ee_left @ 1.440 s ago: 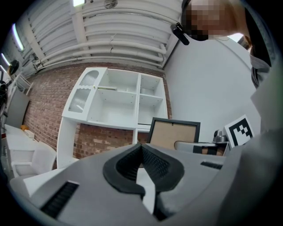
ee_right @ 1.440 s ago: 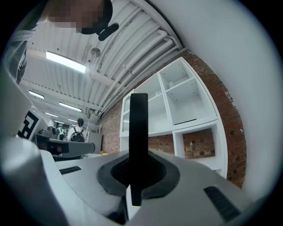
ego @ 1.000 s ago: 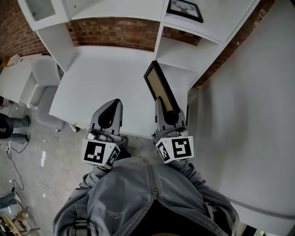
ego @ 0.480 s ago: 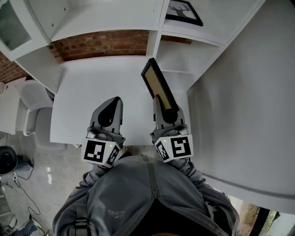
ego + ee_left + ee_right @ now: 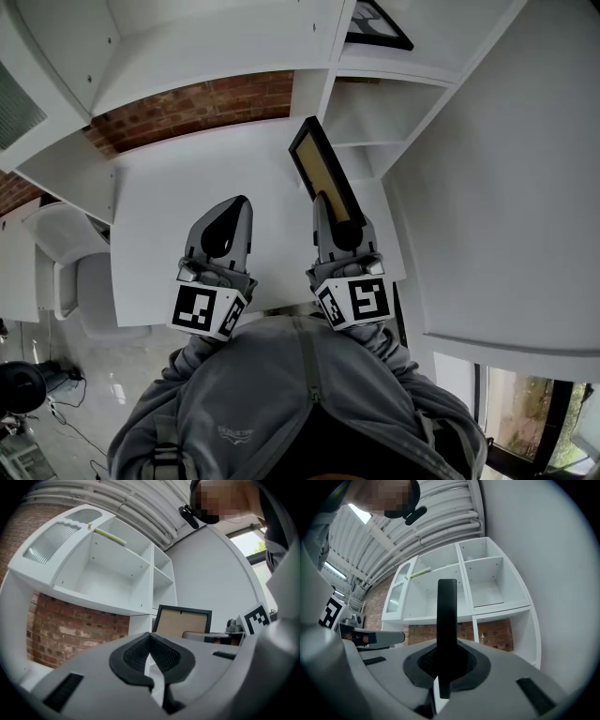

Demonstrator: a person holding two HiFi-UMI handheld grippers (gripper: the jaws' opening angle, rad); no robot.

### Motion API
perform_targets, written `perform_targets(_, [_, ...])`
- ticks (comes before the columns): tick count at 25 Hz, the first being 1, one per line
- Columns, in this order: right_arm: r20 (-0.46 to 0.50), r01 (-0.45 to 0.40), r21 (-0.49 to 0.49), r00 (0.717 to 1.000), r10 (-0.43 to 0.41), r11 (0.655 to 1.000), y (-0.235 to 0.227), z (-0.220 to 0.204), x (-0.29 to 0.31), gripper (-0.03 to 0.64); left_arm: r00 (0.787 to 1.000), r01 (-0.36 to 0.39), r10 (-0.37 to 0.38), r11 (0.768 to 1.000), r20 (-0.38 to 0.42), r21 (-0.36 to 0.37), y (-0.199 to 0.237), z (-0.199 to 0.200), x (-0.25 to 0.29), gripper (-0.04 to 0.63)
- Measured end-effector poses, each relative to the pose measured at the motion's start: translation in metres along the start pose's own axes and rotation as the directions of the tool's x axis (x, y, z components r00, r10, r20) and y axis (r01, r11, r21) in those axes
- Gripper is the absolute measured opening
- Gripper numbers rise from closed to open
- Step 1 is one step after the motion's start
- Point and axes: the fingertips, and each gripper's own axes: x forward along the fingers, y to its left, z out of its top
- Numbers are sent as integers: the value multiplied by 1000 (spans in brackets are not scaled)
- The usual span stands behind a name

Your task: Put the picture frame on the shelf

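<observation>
Pinching the picture frame (image 5: pixel 324 171) at its near end, our right gripper (image 5: pixel 336 223) has its jaws clamped on the black border. In the right gripper view that border runs edge-on up between the pads. We hold the frame on edge in the air over the right part of the white worktop (image 5: pixel 187 197). Its brown backing faces left and its far end points at the white shelf unit (image 5: pixel 375 122). Our left gripper (image 5: pixel 230 217) sits just to the left of the frame, apart from it. Its jaws are pressed together with nothing between them. A second framed picture (image 5: pixel 377 25) rests on a higher shelf at the far right. Bare brick wall (image 5: pixel 197 105) shows behind the worktop, and a pale chair (image 5: pixel 66 262) stands off its left edge.
</observation>
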Motion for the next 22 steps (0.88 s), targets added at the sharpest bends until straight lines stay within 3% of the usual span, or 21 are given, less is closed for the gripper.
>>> perform_targets(12, [-6,43,-43,999,-43,998,-1,8,14,34,999,48,-48,998,21,-43,9,1,16,6])
perform_targets(22, [44,13,-80,999,-10,997,-6,31,34,34,999,6,-6,1000,43,-14,16,18,29,6])
